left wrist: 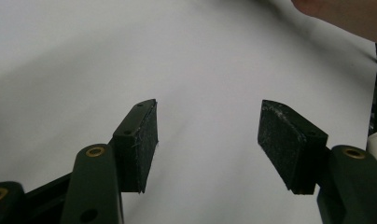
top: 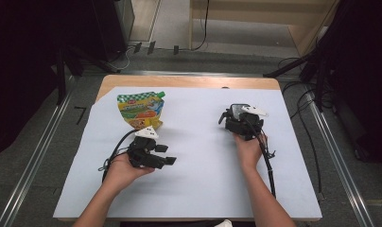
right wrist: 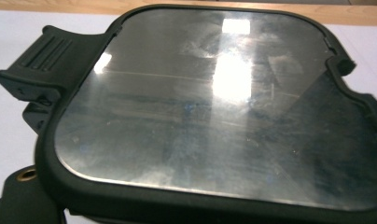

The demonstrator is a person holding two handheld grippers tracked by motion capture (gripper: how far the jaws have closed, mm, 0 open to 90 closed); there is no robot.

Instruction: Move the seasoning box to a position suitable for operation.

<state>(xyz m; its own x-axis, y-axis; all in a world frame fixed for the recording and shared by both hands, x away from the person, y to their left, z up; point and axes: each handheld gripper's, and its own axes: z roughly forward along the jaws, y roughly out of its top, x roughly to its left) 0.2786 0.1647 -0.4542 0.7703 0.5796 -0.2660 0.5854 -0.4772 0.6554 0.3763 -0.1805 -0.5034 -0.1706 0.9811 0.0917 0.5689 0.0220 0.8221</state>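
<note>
Behind the left gripper [top: 166, 158], a green-checked pouch [top: 140, 110], label unreadable.

Snack pouch [top: 141, 110] on white sheet [top: 198, 184]

The lid [right wrist: 210, 107] up close is a shiny metal plate, kinda smudged and scuffed, with glare bouncing off it, set in a matt black plastic frame with a ribbed latch. The left gripper [left wrist: 207, 140] has matt black plastic jaws with brass-looking screws, and its pads [left wrist: 282, 140] look rough, like worn foam or rubber. The table [top: 189, 81] shows pale wood along its far edge, covered by a smooth matt white paper sheet [top: 198, 175]. The pouch [top: 139, 109] near the far left corner is glossy printed plastic.
</note>
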